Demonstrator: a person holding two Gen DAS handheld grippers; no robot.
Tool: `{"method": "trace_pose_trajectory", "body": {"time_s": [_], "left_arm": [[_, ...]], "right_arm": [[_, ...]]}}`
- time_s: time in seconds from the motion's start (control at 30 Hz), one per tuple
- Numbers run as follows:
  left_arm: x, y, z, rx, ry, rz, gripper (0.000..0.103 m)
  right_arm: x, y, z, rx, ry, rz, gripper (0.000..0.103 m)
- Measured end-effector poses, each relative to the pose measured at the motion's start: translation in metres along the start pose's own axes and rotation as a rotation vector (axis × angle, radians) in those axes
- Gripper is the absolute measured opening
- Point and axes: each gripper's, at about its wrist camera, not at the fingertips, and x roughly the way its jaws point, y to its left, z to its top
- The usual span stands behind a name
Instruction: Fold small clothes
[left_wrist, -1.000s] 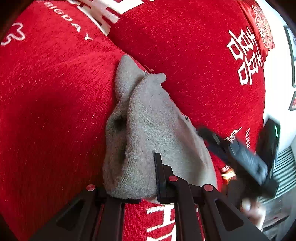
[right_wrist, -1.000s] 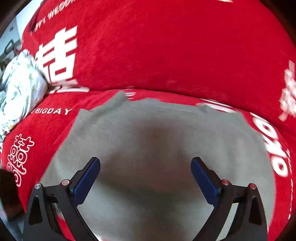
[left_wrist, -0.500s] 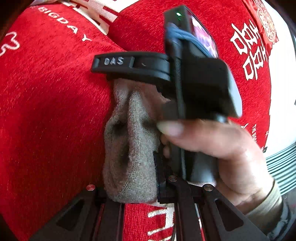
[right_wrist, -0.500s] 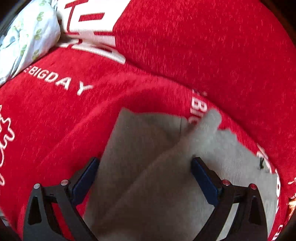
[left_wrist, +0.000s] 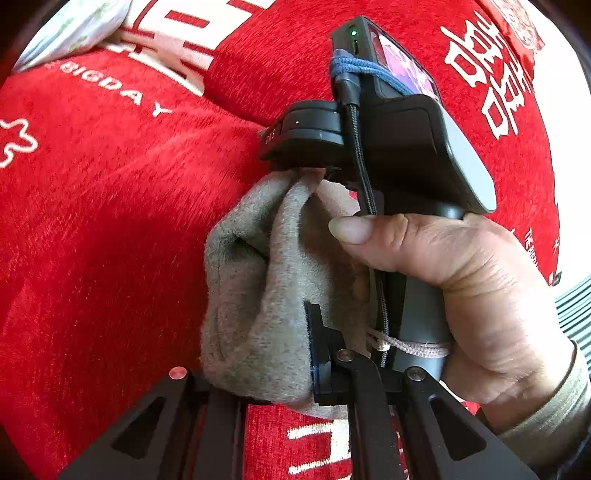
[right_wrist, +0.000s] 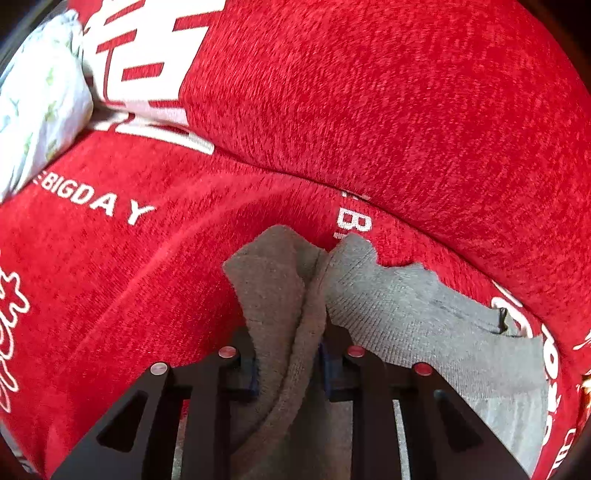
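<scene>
Left wrist view: the left gripper (left_wrist: 258, 369) is clamped on a bunched fold of the grey garment (left_wrist: 255, 288), with cloth filling the narrow gap between its black fingers.
Right wrist view: the right gripper (right_wrist: 290, 369) has just been closing, and a ridge of the grey garment (right_wrist: 291, 314) stands pinched between its blue pads (right_wrist: 253, 373).
Grey garment: a small knitted piece lying on the red cover (right_wrist: 129, 288). In the right wrist view one part rises as a gathered fold through the jaws, while the rest spreads flat to the right, up to the seam where the seat meets the red back cushion (right_wrist: 369, 92).
Right hand: in the left wrist view the person's right hand (left_wrist: 461, 288) wraps the handle of the right gripper's body (left_wrist: 399, 147), thumb laid across the front, just beside the raised cloth.
Right gripper's body: black, with a braided cable down its side, a blue cord looped near the top and a small green light lit; its front end meets the upper tip of the fold.
Sleeve: a pale ribbed cuff (left_wrist: 561, 417) shows at the wrist.
Red cover: plush red fabric with white lettering, "BIGDAY" legible in both views.
Floral cloth: a white piece with green sprigs (right_wrist: 40, 92) lies at the far left, well apart from the garment.
</scene>
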Motion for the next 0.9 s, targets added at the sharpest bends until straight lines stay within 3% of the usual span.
{"method": "trace_pose_trajectory", "body": {"time_s": [0.43,0.9], "left_arm": [[-0.021,-0.038,-0.004,0.144,-0.082,0.041,0.010],[-0.030,-0.088,-0.018,0.296,-0.157,0.112,0.010]], "right_arm": [[-0.026,-0.062,-0.006,0.217,-0.055,0.233,0.024],[-0.050,-0.120,-0.020,0.356,-0.083,0.377,0.024]]}}
